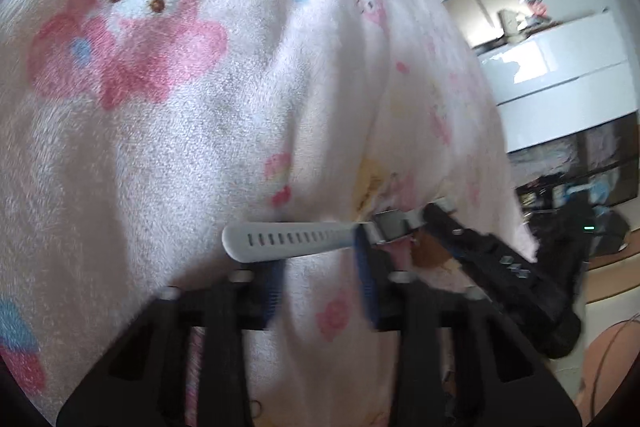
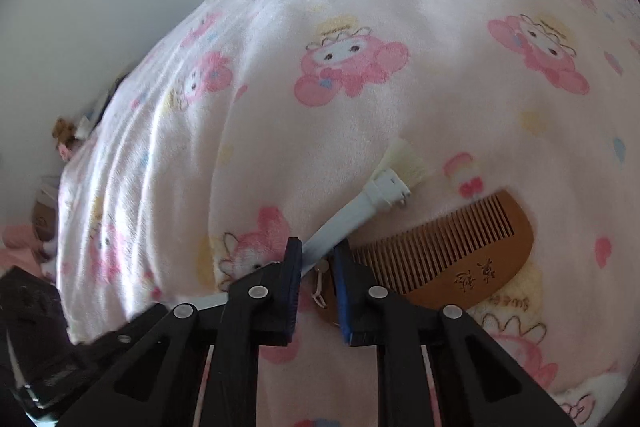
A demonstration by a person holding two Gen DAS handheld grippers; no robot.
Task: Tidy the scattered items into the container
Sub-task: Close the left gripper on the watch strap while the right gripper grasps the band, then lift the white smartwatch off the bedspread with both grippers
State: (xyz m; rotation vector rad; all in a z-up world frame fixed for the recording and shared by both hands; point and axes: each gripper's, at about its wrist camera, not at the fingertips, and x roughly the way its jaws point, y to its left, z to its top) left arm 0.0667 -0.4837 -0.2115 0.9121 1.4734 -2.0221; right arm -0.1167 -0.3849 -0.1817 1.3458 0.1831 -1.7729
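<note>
In the left wrist view my left gripper (image 1: 320, 259) is open over the pink cartoon blanket (image 1: 180, 127). A watch with a white strap (image 1: 288, 241) and a metal case (image 1: 394, 225) lies across its fingertips, the strap reaching past the right finger. In the right wrist view my right gripper (image 2: 318, 259) has its jaws around the white handle of a small brush (image 2: 360, 203), whose pale bristles point up and right. A brown wooden comb (image 2: 448, 259) lies on the blanket (image 2: 360, 67) just right of the right finger. No container shows in either view.
The other gripper's black body (image 1: 500, 267) reaches in from the right in the left wrist view. A white cabinet (image 1: 560, 79) and dark clutter (image 1: 580, 195) stand beyond the bed edge. A black object (image 2: 32, 327) sits at lower left in the right wrist view.
</note>
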